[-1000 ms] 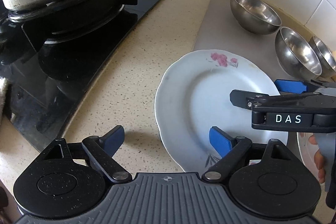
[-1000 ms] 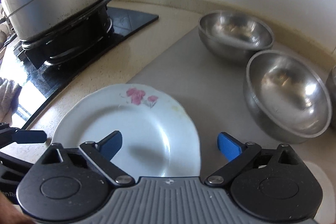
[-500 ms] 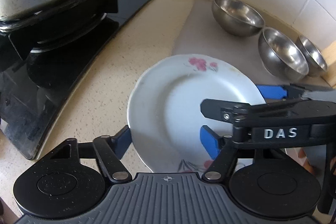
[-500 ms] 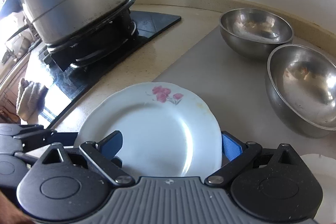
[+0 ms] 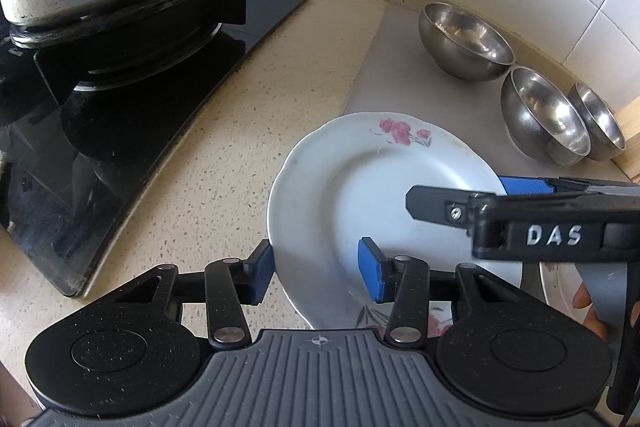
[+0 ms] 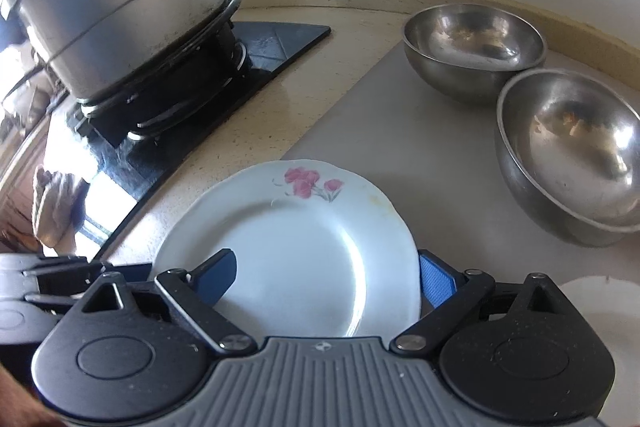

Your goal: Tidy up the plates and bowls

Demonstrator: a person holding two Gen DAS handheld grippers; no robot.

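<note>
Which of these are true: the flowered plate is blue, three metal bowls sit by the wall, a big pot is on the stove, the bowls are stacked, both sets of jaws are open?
1. The plate is blue. False: it is white with pink flowers.
2. Three metal bowls line the tiled wall. True.
3. A big pot sits on the stove. True.
4. The bowls are stacked. False: they stand side by side.
5. The left gripper and right gripper both have open jaws. True: each straddles the plate's rim.

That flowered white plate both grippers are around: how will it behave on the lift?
The plate looks like glazed ceramic: probably stiff, fragile, somewhat slippery. Its scalloped rim sits between the open pads of the left gripper and right gripper, so grips are thin-edged; it may tilt or slip if squeezed unevenly.
</note>
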